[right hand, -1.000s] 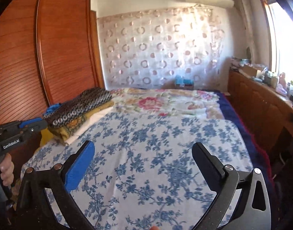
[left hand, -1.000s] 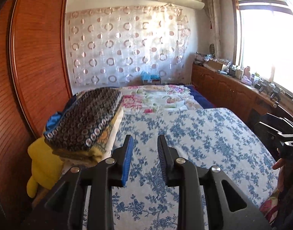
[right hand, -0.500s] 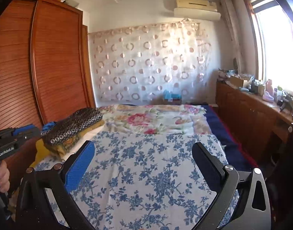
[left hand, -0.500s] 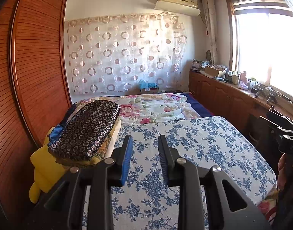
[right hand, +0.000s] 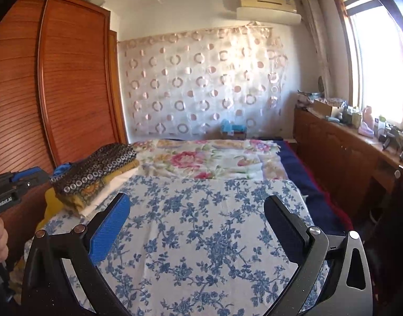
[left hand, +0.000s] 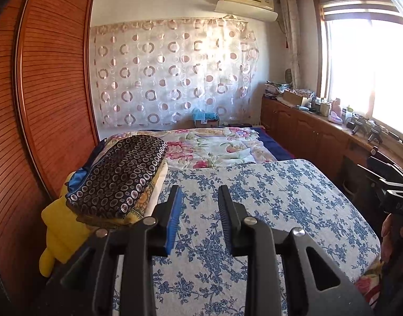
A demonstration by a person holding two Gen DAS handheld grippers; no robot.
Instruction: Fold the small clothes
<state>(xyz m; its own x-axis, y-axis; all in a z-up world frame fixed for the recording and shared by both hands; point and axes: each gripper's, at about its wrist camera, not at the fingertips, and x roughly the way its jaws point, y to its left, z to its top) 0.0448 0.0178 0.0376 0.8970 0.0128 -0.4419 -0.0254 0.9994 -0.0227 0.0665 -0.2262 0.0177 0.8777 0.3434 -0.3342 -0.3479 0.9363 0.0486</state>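
Ahead, a bed (left hand: 293,194) under a blue-flowered sheet fills a sunlit room, a wooden wardrobe (right hand: 69,84) to its left. Folded clothes (left hand: 119,176) are stacked at that wardrobe-side edge, long axis toward the circle-patterned curtain (left hand: 175,79). Left tool (left hand: 200,197) slightly parted, right tool (right hand: 197,208) wide apart, both empty.

1. My left camera looks forward along my left gripper (left hand: 198,192), slightly downward, from close above the near end of the bed (left hand: 280,197).
2. My right camera looks the same way along my right gripper (right hand: 196,208), from further right.
3. Both views share the bed, the folded pile (left hand: 117,173), the curtain (left hand: 175,76) and the window side.
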